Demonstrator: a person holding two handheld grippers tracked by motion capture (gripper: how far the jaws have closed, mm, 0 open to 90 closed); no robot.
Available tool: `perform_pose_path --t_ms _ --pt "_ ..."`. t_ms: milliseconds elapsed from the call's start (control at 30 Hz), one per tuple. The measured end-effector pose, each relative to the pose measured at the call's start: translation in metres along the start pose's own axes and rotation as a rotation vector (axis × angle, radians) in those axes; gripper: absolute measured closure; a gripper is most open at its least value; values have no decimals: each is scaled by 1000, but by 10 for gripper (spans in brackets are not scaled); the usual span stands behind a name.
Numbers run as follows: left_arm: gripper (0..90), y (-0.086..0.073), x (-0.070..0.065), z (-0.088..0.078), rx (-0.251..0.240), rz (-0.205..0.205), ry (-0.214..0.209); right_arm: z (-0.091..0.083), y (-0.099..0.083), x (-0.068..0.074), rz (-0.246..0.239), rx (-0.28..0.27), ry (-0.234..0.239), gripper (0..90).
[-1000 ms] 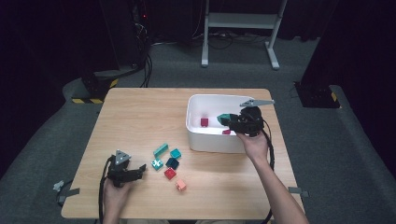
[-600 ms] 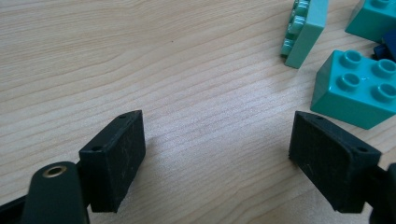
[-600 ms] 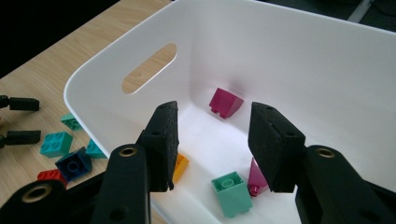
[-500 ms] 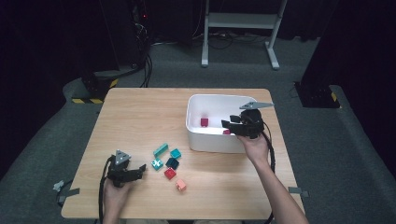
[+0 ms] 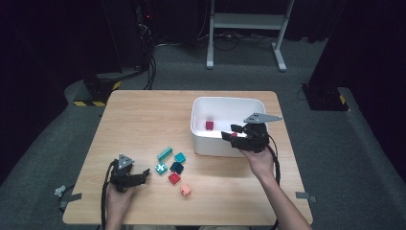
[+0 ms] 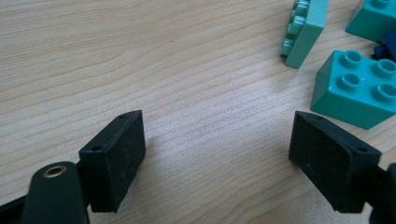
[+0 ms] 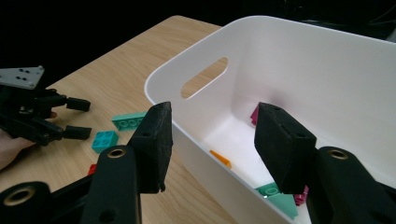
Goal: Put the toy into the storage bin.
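Now, starting at the white box point(image 5: 225, 99): standing on the right part of the table point(image 5: 143, 120), holding a dark pink block point(image 5: 209, 125) near its far side. Also holding an orange bit point(image 7: 219, 158) and a green block point(image 7: 275, 193) down by the near wall.

Hanging over that near wall with the right tongs point(image 5: 230, 132), one black pad outside the box and the other above the inside. Having just been opening those tongs, and now gaping partway, pinching nothing at all.

Moving out to the left: lying in a small bunch on the bare wood, six loose blocks. Counting a long light green block point(image 5: 164, 154), a teal block point(image 5: 180, 157), a dark blue block point(image 5: 176, 167), a teal and white block point(image 5: 161, 168), a red block point(image 5: 174, 178) and a pale orange block point(image 5: 185, 190).

Resting just left of that bunch with the left tongs point(image 5: 142, 175), low over the table near the front edge, pointing toward the blocks. Gaping wide too, with just bare wood between the pads, touching no block.
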State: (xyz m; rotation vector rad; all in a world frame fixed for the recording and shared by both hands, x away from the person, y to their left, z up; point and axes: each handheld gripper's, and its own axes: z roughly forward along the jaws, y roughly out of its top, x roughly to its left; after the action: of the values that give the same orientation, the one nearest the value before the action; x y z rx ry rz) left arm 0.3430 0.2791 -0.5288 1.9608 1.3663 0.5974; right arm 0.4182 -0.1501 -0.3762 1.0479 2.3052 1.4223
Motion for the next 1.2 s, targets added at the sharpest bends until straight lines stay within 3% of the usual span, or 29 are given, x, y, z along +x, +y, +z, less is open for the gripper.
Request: perform_pose_path --t_ms 233,633,900,1200 --pt "187 0 0 0 0 0 0 -5 -4 14 -25 -33 47 475" --pt "187 0 0 0 1 1 0 9 -19 38 -82 -16 90 489" --pt "187 0 0 0 1 0 -1 18 -30 46 -76 -18 114 495" --pt "187 0 0 0 1 0 0 30 -51 55 -86 19 126 488"
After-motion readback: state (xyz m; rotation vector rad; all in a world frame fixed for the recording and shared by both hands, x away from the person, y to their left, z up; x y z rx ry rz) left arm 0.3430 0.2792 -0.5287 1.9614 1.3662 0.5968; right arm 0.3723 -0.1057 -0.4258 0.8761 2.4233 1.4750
